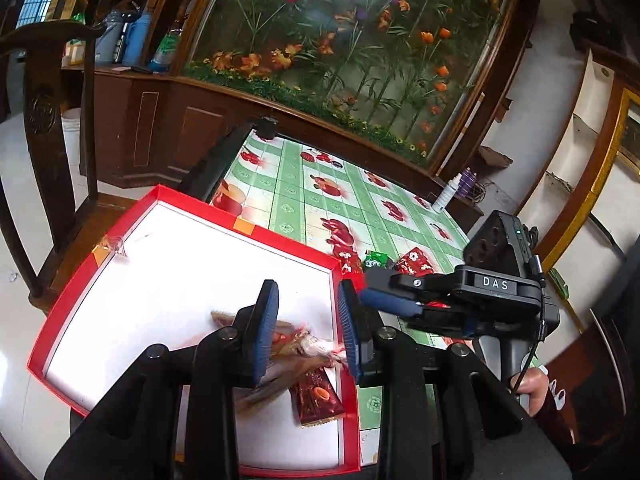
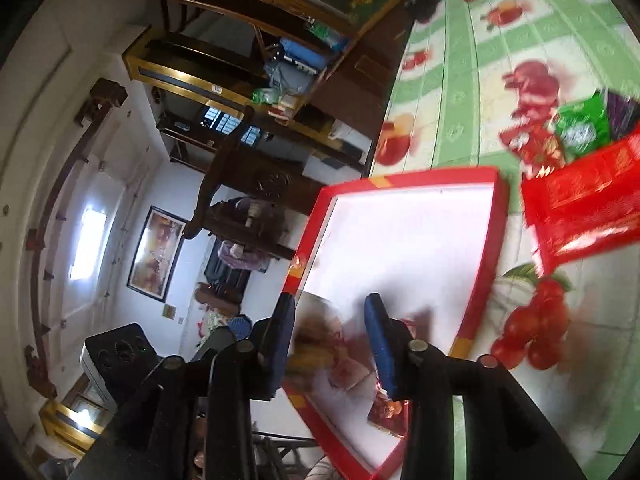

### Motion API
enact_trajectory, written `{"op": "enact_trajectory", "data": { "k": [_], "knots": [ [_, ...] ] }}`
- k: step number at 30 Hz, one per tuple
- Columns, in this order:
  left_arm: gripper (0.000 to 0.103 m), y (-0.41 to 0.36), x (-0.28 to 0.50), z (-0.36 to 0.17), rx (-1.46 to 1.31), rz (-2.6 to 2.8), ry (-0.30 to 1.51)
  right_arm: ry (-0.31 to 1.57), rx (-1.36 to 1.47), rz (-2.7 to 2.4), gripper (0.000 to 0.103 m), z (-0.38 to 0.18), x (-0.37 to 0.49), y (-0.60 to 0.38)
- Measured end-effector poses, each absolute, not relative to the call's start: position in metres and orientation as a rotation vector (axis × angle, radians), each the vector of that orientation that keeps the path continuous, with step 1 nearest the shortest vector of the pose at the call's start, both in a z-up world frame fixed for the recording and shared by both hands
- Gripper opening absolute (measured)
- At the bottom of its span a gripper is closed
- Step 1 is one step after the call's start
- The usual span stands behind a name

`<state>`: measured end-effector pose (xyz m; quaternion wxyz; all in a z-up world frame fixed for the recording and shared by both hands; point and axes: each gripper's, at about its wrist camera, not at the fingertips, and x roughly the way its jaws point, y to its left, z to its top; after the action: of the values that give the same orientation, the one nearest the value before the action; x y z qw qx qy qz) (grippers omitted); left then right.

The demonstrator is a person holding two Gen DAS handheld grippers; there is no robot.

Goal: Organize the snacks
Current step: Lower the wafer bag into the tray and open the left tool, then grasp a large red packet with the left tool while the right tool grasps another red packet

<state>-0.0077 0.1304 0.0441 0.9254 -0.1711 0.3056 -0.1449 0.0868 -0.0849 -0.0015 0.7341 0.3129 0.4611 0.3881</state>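
A shallow red box with a white floor [image 1: 256,232] [image 2: 432,182] lies on the table's near corner. My left gripper [image 1: 308,332] hangs over its near end, jaws drawn in on a blurred tan and orange snack packet [image 1: 298,338]. Under it lie a dark red nut bar [image 1: 318,396] [image 2: 386,412] and blurred greyish packets. My right gripper [image 1: 362,290] [image 2: 332,340] is at the box's right rim, open. Blurred yellow and pink packets [image 2: 312,356] show in the box between its fingers, apart from the pads.
Loose on the green fruit-print tablecloth [image 1: 296,200] are a green packet [image 1: 376,258] [image 2: 580,128] and red packets [image 1: 414,262] [image 2: 580,208], just beyond the box. A white bottle [image 1: 446,194] stands at the far right edge. A dark wooden chair [image 1: 44,120] is left of the table.
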Motion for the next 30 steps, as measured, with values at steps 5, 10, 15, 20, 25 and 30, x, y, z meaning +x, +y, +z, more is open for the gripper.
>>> {"op": "enact_trajectory", "data": {
  "k": [5,10,15,20,25,30],
  "knots": [
    [0.03,0.116,-0.004,0.038,-0.324,-0.35,0.658,0.949,0.735,0.725,0.055,-0.002,0.089,-0.137],
    [0.03,0.085,0.013,0.033,-0.26,-0.409,0.729,0.854,0.804,0.518,0.055,-0.006,0.084,-0.224],
    [0.057,0.031,0.055,0.041,-0.086,-0.441,0.766,0.794,0.866,0.36,0.059,-0.012,0.079,-0.297],
    [0.057,-0.02,0.1,0.029,0.096,-0.491,0.833,0.787,0.929,0.301,0.063,-0.025,0.083,-0.337],
    [0.057,-0.045,0.152,0.005,0.091,-0.503,0.952,0.838,0.937,0.296,0.066,-0.035,0.108,-0.345],
    [0.057,-0.058,0.167,-0.032,0.004,-0.427,1.096,0.923,0.827,0.253,0.075,-0.04,0.141,-0.326]
  ]
}}
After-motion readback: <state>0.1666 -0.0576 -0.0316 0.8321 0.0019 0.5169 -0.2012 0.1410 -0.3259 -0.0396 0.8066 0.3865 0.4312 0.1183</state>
